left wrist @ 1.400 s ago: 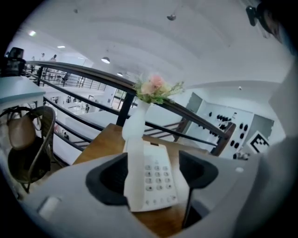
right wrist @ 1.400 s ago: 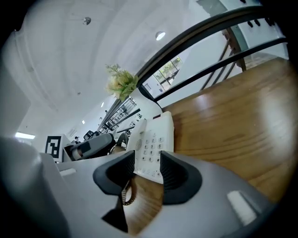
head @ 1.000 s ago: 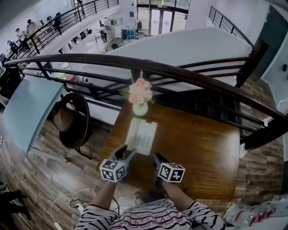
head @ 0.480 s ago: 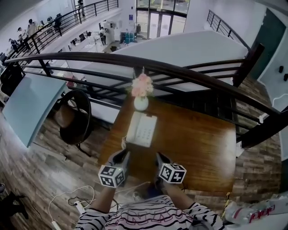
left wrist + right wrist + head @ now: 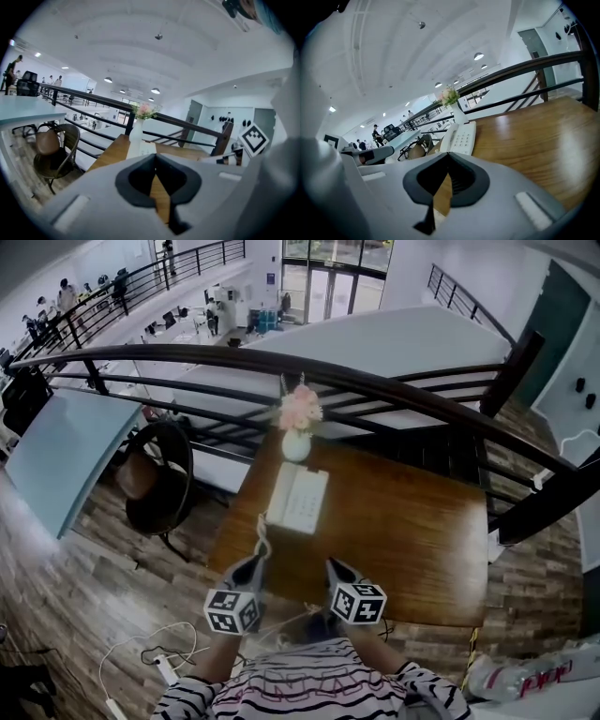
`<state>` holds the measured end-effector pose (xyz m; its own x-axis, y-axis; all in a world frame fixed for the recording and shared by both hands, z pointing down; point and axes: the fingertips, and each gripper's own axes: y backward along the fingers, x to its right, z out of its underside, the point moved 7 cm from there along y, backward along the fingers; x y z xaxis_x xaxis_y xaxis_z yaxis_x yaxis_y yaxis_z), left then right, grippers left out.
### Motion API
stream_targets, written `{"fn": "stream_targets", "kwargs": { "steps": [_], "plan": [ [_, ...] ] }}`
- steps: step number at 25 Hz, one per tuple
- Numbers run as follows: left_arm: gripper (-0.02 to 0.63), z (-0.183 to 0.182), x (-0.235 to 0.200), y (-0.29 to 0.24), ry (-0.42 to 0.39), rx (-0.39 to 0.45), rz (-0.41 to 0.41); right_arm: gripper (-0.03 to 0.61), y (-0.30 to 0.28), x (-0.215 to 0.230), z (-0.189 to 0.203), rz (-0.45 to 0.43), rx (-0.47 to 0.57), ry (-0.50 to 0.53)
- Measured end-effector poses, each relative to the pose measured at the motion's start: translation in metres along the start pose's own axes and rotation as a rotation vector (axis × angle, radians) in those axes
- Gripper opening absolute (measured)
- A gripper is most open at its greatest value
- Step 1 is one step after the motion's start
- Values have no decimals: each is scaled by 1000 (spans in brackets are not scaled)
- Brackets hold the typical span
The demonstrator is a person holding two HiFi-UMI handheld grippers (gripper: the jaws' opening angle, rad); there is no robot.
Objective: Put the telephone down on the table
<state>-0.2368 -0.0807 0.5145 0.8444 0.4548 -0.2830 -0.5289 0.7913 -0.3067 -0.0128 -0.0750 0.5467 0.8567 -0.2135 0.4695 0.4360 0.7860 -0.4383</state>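
The telephone (image 5: 298,499) lies on the worktop (image 5: 412,540), ahead of both grippers. The left gripper (image 5: 252,565) has just been closed on nothing, and the right gripper (image 5: 335,567) is closed and empty. The cord (image 5: 262,536) by the left gripper could be snagged.

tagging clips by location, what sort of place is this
Probably an upper-floor mezzanine in an office building: a curved railing overlooks desks on a lower floor, and a wooden table holds a telephone.

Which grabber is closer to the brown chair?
Left. The left gripper is by the near left corner of the table, on the side of the chair. The right gripper is further right, beyond the left one.
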Motion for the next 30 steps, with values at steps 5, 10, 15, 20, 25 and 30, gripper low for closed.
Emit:
{"fn": "stream_targets", "kwargs": {
  "steps": [5, 10, 15, 20, 25, 30],
  "plan": [
    [2, 11, 7, 27, -7, 3, 11, 0, 20, -8, 14, 18, -3, 10],
    [0, 23, 2, 54, -14, 8, 8, 0, 32, -22, 26, 20, 2, 30],
    [0, 38, -4, 77, -14, 3, -7, 0, 38, -36, 46, 26, -14, 34],
    [1, 48, -9, 92, -4, -3, -31, 0, 39, -50, 59, 22, -36, 61],
    [2, 50, -14, 102, 8, -1, -41, -1, 38, -62, 62, 17, -36, 101],
    [1, 51, -15, 107, 14, 9, -49, -1, 39, -65, 63, 20, -25, 103]
  ]
}}
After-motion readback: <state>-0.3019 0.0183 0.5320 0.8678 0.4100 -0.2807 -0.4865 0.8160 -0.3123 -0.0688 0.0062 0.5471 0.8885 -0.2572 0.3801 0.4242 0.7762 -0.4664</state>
